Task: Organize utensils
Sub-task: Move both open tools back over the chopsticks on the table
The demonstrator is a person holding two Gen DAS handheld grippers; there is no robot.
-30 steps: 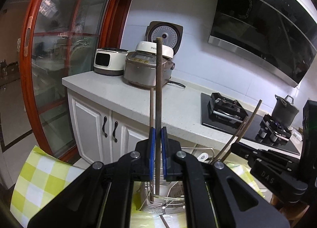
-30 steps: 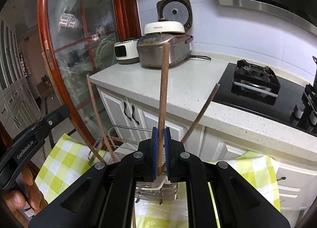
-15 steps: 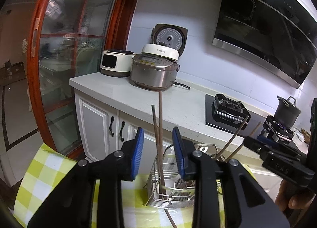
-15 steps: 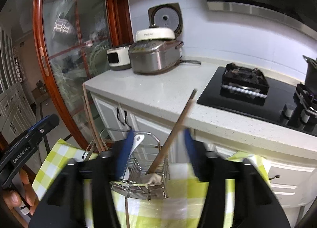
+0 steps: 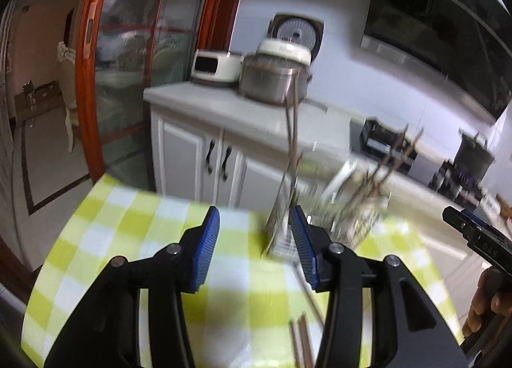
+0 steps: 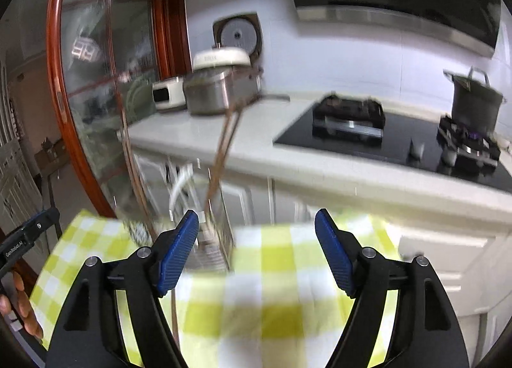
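While both the left gripper [image 5: 254, 248] and the right gripper [image 6: 256, 248] are being held with jaws wide and empty, the thin, stiff, light brown wooden chopsticks [image 5: 292, 134] are being propped in the wire metal utensil rack [image 5: 320, 217] on the green-checked bench [image 5: 128, 233], probably best pinched mid-shaft.

"GenRobot.AI" reads in white on the left gripper [image 6: 24, 237] arm, at 9 o'clock in the right wrist view. Rice cooker [image 6: 220, 59] lid lettering is too blurred to read.
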